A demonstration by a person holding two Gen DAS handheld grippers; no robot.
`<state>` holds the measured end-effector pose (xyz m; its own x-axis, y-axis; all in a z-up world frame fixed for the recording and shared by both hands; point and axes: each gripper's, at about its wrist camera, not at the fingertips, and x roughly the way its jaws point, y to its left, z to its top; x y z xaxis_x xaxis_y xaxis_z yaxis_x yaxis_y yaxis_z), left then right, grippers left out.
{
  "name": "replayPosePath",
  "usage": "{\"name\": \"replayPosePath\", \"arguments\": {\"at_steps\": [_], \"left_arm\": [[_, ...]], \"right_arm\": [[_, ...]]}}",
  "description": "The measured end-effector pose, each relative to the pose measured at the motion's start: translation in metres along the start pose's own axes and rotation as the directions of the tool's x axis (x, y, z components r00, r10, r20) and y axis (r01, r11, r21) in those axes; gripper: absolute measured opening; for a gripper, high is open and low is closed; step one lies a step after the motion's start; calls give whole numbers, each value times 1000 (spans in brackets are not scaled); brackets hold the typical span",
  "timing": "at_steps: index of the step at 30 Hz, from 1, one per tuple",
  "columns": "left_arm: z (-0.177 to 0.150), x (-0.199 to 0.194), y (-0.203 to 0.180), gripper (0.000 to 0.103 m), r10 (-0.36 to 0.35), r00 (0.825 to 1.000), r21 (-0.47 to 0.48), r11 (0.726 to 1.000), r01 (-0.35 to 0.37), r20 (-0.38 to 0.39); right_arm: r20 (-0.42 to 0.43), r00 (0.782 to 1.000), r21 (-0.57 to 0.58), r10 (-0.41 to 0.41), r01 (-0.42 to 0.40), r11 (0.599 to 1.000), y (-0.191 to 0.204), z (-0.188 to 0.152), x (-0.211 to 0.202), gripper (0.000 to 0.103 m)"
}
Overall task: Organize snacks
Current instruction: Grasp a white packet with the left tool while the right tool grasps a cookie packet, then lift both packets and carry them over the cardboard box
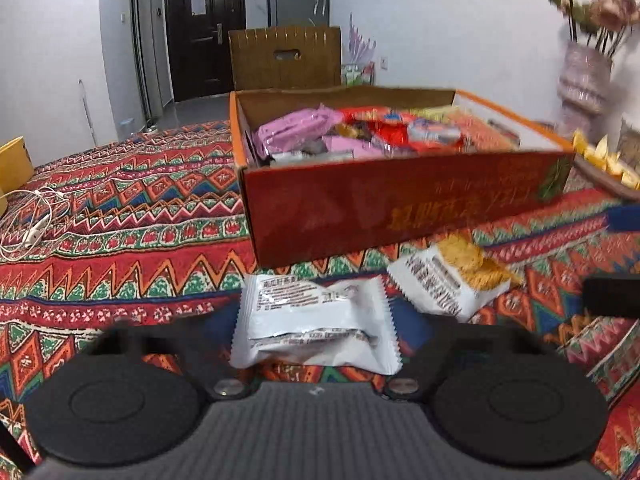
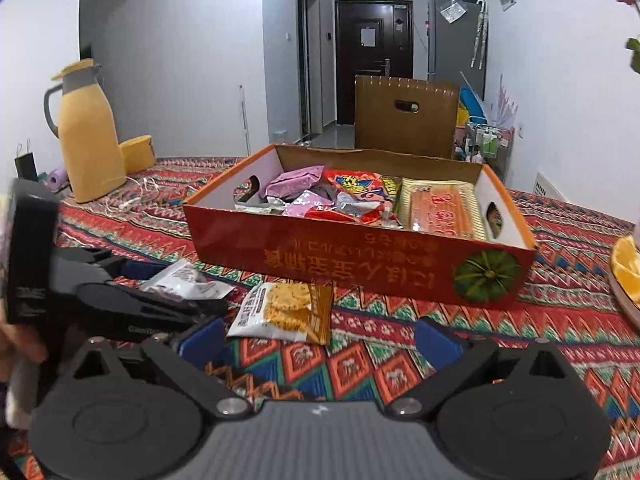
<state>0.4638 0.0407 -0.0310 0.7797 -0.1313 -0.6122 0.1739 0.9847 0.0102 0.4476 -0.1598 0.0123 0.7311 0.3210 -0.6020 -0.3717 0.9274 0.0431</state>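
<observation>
A red cardboard box (image 1: pixel 400 204) holding several snack packets stands on the patterned tablecloth; it also shows in the right wrist view (image 2: pixel 352 256). My left gripper (image 1: pixel 316 332) is open around a white snack packet (image 1: pixel 316 320) lying in front of the box; that packet shows in the right wrist view (image 2: pixel 188 280) with the left gripper (image 2: pixel 180 292) at it. A white and yellow cracker packet (image 1: pixel 452 276) lies to its right, also seen in the right wrist view (image 2: pixel 286 312). My right gripper (image 2: pixel 320 340) is open and empty, just short of the cracker packet.
A yellow thermos jug (image 2: pixel 88 136) and white cable (image 1: pixel 32 228) are at the left. A vase with flowers (image 1: pixel 584 80) and a plate of orange slices (image 2: pixel 628 268) are at the right. A wooden chair (image 2: pixel 406 114) stands behind the table.
</observation>
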Motion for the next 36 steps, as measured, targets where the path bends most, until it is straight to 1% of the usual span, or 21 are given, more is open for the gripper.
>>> {"name": "replayPosePath", "arguments": {"at_steps": [1,2,6,7,10,11,12,14,15,16,17,18,19,21,25,28,30,33,36], "left_arm": [[1,-2,1,60,10,1000,16,1000,-10,5],[1,-4,2,53,19,1000,25,1000,-19,2],[-3,-15,19,52,33,999,-14,999,-33,2],[-3,-17,23,52,35,999,-24,999,-35,6],[0,-20,31,52,33,999,-60,998,-33,13],[1,-21,32,52,28,999,-69,997,-27,15],[2,-21,33,52,23,1000,-71,997,-22,15],[1,-19,31,52,23,1000,-67,998,-22,8],[1,-19,30,52,21,1000,-60,998,-20,5],[0,-18,28,52,20,1000,-54,998,-20,3],[0,-19,27,52,22,1000,-47,999,-22,0],[0,-21,25,52,26,1000,-38,999,-26,-4],[1,-24,23,52,33,999,-39,999,-33,-2],[1,-36,20,52,31,999,-45,999,-30,12],[-9,-83,7,52,4,999,-41,999,-2,54],[-30,-128,-4,52,-18,997,-57,998,23,80],[-50,-158,-15,52,-21,996,-68,997,27,90],[-80,-194,-33,52,2,997,-138,990,10,83],[-102,-219,-46,52,-19,998,-209,977,31,60]], "right_arm": [[-8,1000,-3,4,-4,1000,1,2,7,96],[-19,1000,-3,8,-8,1000,2,4,17,92],[-58,998,1,37,-37,999,13,13,50,91],[-64,997,-14,43,-44,999,19,14,58,91],[-72,997,-65,-10,5,998,35,13,77,87],[-78,997,-72,-15,10,997,38,11,81,87],[-88,996,-71,-13,7,997,40,9,86,87],[-77,997,-23,10,-12,1000,36,5,86,85],[-68,998,-29,8,-10,1000,35,3,85,77],[-58,998,-28,10,-12,1000,33,3,83,72],[-56,998,-24,8,-9,1000,32,3,83,64],[-57,998,-17,7,-8,1000,29,4,82,60],[-59,998,-6,10,-11,1000,27,5,81,58],[-61,998,-15,2,-3,1000,25,3,77,47],[-79,997,-28,-12,9,1000,23,-11,50,44],[-59,998,-18,-23,22,1000,18,-35,8,45],[-43,999,5,-25,26,1000,13,-55,-29,45],[-22,999,47,-39,40,998,8,-85,-85,45],[-16,998,120,-59,61,991,-1,-113,-129,45]]}}
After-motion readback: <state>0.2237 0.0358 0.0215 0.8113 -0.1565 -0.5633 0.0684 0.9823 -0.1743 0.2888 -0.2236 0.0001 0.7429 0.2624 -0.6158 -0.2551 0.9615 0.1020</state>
